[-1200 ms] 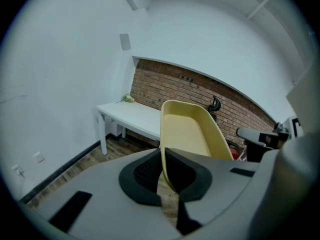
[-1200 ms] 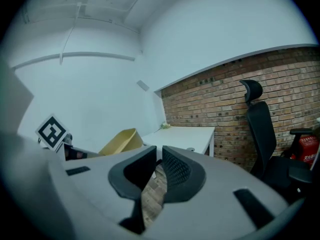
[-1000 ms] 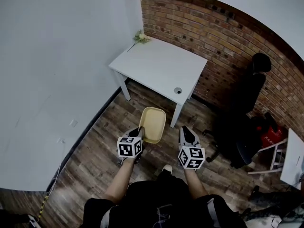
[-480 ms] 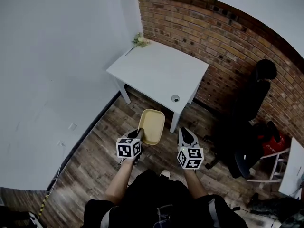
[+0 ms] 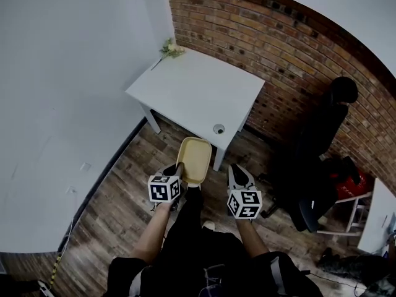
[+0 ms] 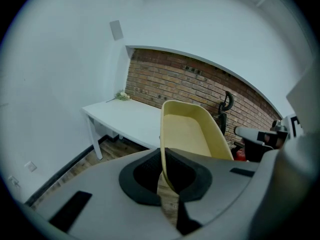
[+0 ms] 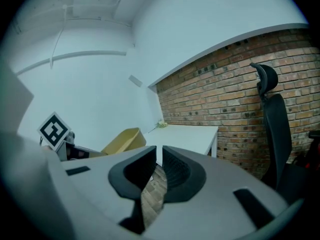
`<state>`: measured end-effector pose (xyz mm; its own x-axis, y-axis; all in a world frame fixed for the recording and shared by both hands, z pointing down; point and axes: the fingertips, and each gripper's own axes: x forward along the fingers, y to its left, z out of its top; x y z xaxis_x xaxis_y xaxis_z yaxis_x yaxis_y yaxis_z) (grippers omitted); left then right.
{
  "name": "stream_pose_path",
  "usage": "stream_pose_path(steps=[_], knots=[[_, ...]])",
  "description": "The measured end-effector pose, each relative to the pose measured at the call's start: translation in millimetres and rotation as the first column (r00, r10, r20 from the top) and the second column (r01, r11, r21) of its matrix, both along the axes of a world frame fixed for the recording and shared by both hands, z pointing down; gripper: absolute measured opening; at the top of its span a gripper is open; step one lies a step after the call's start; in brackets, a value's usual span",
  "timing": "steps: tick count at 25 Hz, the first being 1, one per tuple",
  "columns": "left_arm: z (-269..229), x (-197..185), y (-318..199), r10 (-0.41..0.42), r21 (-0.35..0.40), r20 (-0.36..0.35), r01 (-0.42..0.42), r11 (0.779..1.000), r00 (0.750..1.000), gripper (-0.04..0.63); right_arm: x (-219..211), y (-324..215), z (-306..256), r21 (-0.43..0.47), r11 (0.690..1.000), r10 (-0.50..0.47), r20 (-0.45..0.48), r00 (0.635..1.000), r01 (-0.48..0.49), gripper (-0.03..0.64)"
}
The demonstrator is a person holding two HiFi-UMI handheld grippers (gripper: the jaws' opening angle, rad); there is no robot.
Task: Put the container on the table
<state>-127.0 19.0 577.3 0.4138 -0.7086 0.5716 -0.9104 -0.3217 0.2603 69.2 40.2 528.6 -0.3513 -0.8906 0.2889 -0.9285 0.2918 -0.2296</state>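
Container (image 5: 194, 159), pinched by its rim in the left gripper (image 5: 178, 172), hangs over the floor (image 5: 117, 209) just short of the white table (image 5: 198, 91). Right gripper (image 5: 237, 173): pressed together, empty. Carrying stage, seemingly; next, reach forward over the table and lower.

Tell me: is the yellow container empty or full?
Empty. The yellow container shows a bare inner floor in the left gripper view, with nothing lying in it.
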Motion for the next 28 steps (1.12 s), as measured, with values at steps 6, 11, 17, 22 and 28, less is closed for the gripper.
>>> stream_pose_path(steps=[6, 11, 17, 22, 28], knots=[[10.9, 11.9, -57.0, 0.044, -0.007, -0.006, -0.044, 0.999, 0.999, 0.018, 2.8, -44.7, 1.6, 0.008, 1.0, 0.02, -0.014, 1.0, -0.02, 0.028], [20.5, 20.0, -117.0, 0.079, -0.014, -0.01, -0.08, 0.997, 0.997, 0.018, 1.5, -96.3, 8.3, 0.0, 1.0, 0.027, -0.033, 0.999, -0.027, 0.028], [28.3, 25.6, -193.2, 0.111, -0.04, -0.014, -0.112, 0.993, 0.994, 0.018, 1.6, -169.6, 12.0, -0.025, 0.998, 0.051, -0.042, 0.998, -0.052, 0.028], [35.0, 32.4, -249.5, 0.152, -0.066, -0.01, -0.152, 0.986, 0.988, 0.018, 2.2, -215.1, 17.3, -0.058, 0.995, 0.076, -0.054, 0.996, -0.079, 0.028], [52.4, 53.3, -310.6, 0.213, -0.1, -0.009, -0.212, 0.972, 0.977, 0.018, 12.5, -255.9, 24.3, -0.074, 0.988, 0.126, -0.084, 0.988, -0.133, 0.028]])
